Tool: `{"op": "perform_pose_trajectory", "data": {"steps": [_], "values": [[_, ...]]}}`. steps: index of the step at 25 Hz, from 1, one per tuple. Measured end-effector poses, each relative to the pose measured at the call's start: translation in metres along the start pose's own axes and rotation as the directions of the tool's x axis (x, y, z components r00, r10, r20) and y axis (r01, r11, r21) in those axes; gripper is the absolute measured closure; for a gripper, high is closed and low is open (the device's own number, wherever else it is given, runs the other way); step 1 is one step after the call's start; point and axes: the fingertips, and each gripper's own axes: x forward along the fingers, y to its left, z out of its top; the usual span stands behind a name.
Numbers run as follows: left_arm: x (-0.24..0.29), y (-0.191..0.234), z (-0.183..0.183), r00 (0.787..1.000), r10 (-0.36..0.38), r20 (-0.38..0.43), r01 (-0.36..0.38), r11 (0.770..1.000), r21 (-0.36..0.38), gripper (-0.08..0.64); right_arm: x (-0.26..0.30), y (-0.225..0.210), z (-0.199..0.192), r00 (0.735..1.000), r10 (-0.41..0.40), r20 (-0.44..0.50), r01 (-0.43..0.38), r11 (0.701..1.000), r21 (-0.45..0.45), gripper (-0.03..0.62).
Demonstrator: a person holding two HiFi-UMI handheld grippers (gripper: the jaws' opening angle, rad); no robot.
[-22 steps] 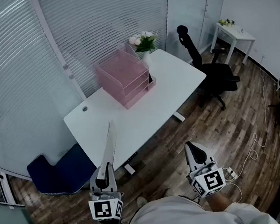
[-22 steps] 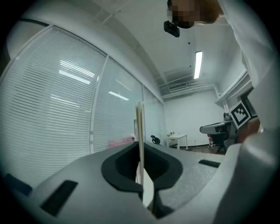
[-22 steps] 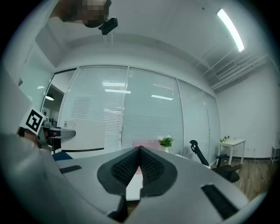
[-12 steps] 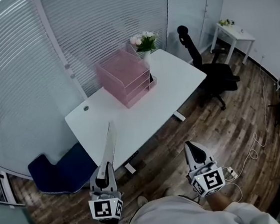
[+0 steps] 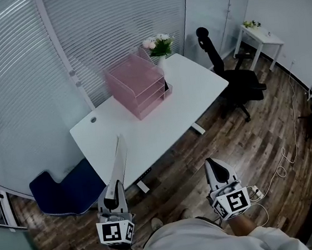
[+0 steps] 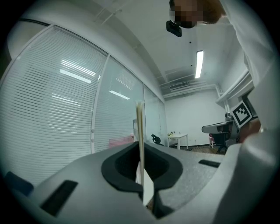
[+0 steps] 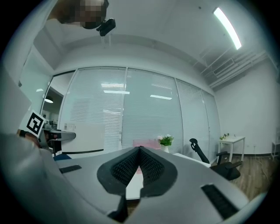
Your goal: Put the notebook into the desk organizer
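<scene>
White worktop (image 5: 151, 133) on wood floor (image 5: 248, 145), pink organizer (image 5: 136, 84) at 12 o'clock, blinds (image 5: 28, 80) behind. Left gripper (image 5: 114, 194) clamps a notebook (image 5: 120, 160) edge-up; right gripper (image 5: 217, 170) closed, empty.

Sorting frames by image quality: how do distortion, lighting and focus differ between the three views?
Head view: wide lens bows the blinds, even light, desk sharp. Left gripper view: fisheye circle, ceiling lamp blown out, notebook soft up close. Right gripper view: same fisheye, strip light glaring, flowers fairly clear.
</scene>
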Motion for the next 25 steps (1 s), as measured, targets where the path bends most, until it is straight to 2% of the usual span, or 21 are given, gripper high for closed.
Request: {"op": "perform_pose_trajectory", "data": {"steps": [13, 18, 25], "values": [[0.026, -0.048, -0.002, 0.998, 0.063, -0.003, -0.063, 0.998, 0.027, 0.546, -0.015, -0.067, -0.031, 0.999, 0.030, -0.035, -0.029, 0.999, 0.023, 0.580], [0.038, -0.046, -0.001, 0.997, 0.078, -0.011, -0.077, 0.997, 0.030, 0.546, -0.008, -0.080, -0.045, 0.998, 0.038, -0.059, -0.036, 0.999, 0.037, 0.580], [0.101, -0.015, -0.014, 0.997, 0.073, 0.003, -0.073, 0.997, 0.010, 0.546, 0.056, -0.094, -0.051, 0.998, 0.026, -0.065, -0.025, 0.999, 0.023, 0.579]]}}
